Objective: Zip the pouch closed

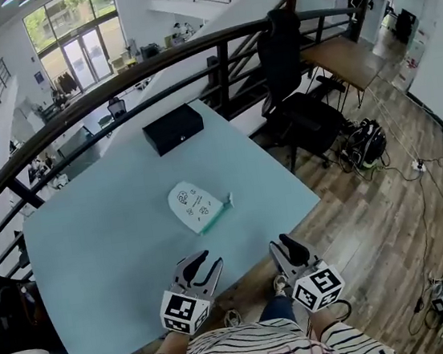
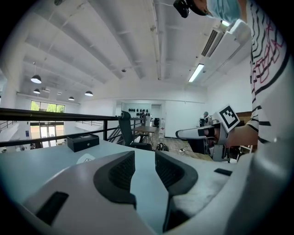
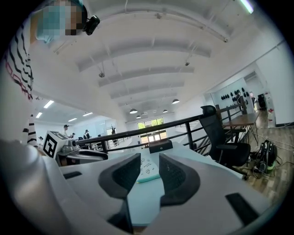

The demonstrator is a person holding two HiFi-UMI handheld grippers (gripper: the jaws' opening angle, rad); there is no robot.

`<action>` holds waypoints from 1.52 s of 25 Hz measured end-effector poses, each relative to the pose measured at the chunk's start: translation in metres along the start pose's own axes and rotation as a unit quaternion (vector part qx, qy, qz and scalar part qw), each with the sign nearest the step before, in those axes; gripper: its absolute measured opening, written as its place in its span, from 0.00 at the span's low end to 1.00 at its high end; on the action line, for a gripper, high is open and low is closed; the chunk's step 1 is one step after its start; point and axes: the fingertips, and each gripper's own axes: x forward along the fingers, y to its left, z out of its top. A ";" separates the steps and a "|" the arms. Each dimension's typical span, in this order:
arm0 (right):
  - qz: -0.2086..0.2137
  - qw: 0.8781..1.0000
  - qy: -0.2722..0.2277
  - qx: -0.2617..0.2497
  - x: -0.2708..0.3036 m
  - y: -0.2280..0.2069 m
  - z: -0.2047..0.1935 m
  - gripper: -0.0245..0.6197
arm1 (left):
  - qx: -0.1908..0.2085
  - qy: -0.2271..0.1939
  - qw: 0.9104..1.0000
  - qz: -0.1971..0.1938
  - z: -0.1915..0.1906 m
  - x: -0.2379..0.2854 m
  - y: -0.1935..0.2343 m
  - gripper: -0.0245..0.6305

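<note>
Pouch [image 1: 197,206] lies flat on pale blue worktop [image 1: 101,245], centre of head view; white, teal edge at its right. Black box [image 1: 173,128] beyond it, upper centre. 2 tools at lower centre, by near worktop edge, well apart from pouch: left tool [image 1: 208,260], right tool [image 1: 284,243]. Each tool's jaws parted by narrow gap, gripping nothing.
</note>
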 end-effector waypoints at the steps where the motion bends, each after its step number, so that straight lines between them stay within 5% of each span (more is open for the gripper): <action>1: 0.007 1.000 0.003 0.000 0.007 -0.003 -0.001 0.22 | -0.003 0.002 1.000 0.006 -0.002 0.002 0.004 0.21; 10: 0.113 0.992 0.049 -0.023 0.076 -0.036 -0.004 0.22 | -0.030 -0.003 0.994 0.108 -0.007 0.032 0.038 0.21; 24: 0.259 0.957 0.094 -0.090 0.164 -0.075 -0.001 0.22 | -0.064 0.012 0.966 0.250 -0.018 0.069 0.056 0.21; 38: 0.382 0.888 0.169 -0.191 0.220 -0.096 -0.050 0.22 | -0.080 0.056 0.947 0.307 -0.056 0.114 0.045 0.21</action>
